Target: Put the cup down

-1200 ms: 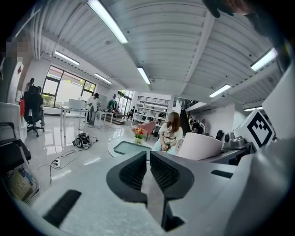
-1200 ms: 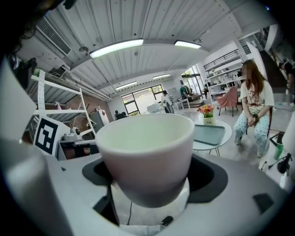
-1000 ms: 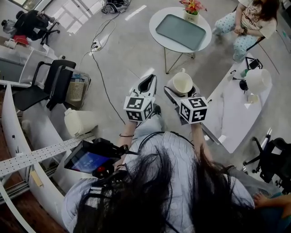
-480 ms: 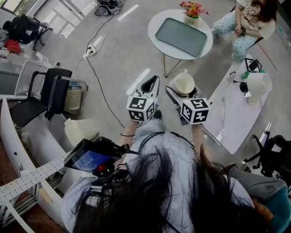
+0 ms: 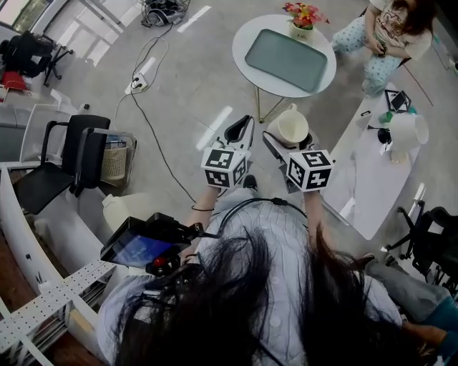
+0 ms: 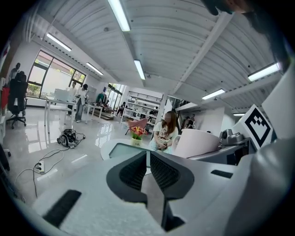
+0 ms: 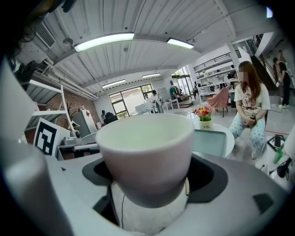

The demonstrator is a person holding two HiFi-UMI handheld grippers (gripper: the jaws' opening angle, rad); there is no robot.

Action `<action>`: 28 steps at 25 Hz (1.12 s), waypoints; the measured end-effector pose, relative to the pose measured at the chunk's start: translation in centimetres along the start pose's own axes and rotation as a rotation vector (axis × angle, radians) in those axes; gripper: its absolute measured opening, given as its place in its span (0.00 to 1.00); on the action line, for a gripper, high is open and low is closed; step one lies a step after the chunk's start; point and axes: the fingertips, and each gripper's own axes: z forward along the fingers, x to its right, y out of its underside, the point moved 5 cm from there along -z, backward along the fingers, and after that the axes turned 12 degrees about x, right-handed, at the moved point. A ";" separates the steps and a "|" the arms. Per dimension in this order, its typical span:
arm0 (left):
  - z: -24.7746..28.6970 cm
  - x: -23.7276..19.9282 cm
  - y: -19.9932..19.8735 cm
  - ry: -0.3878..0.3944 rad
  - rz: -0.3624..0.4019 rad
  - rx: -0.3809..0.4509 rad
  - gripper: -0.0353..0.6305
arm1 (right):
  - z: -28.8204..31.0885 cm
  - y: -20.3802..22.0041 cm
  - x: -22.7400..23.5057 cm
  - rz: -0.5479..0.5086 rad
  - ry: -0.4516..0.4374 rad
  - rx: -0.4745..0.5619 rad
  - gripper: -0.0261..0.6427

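Above floor (image 5: 179,78) | right tool (image 7: 147,186) grips cup (image 7: 145,147) (upright) | left tool (image 6: 147,168) closed

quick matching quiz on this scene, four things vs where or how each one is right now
1. cup
2. left gripper
3. tray
4. potted flowers

a. jaws together, nothing between them
b. lying flat on the round table
c. clamped in the right gripper
d. at the round table's edge, beside the tray

Pairs: 1-c, 2-a, 3-b, 4-d
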 end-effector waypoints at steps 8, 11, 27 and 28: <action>1.3 -0.6 -0.6 0.026 0.004 -0.001 0.11 | 0.5 -0.8 1.1 0.002 0.039 0.009 0.69; 2.0 -0.5 -0.5 0.030 0.002 -0.006 0.11 | 0.7 -1.1 1.8 0.005 0.043 0.012 0.69; 7.8 -3.4 -0.6 -0.039 0.004 -0.024 0.11 | 7.1 -3.5 6.3 0.001 -0.021 -0.017 0.69; 8.2 -3.7 -0.7 -0.045 0.004 -0.027 0.11 | 7.6 -3.6 6.7 0.001 -0.027 -0.021 0.69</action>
